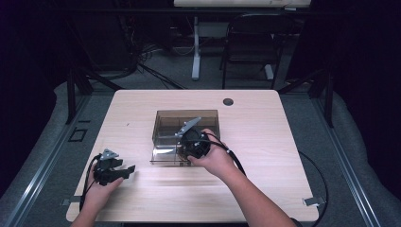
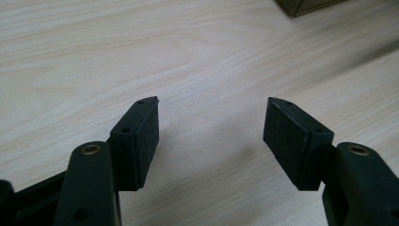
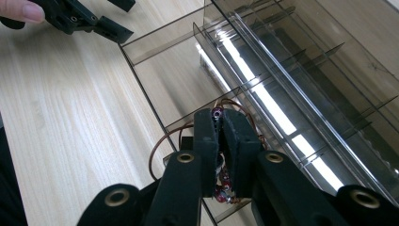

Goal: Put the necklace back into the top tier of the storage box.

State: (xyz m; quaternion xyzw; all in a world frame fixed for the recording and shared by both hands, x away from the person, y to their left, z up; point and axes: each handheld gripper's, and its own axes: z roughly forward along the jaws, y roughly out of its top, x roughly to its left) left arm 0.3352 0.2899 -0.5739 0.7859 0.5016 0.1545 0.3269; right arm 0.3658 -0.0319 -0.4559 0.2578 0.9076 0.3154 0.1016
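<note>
A smoked, clear divided box (image 1: 187, 124) is seen near the middle of the wooden table (image 1: 265, 142), and the right gripper (image 3: 220, 141) is held over the box's near edge, its jaws pressed together on a beaded piece with thin brown wire loops (image 3: 160, 143). The left gripper (image 1: 124, 169) is rested low on the table to the left of the box, well apart from it, with its jaws spread and nothing between them.

In the right gripper view, the right claw (image 3: 221, 141) pinches a thin reddish-brown wire with dark red beads (image 3: 217, 113), mostly hidden behind its pads. The smoky clear plastic divided box (image 3: 301, 70) runs off the frame's edges.
</note>
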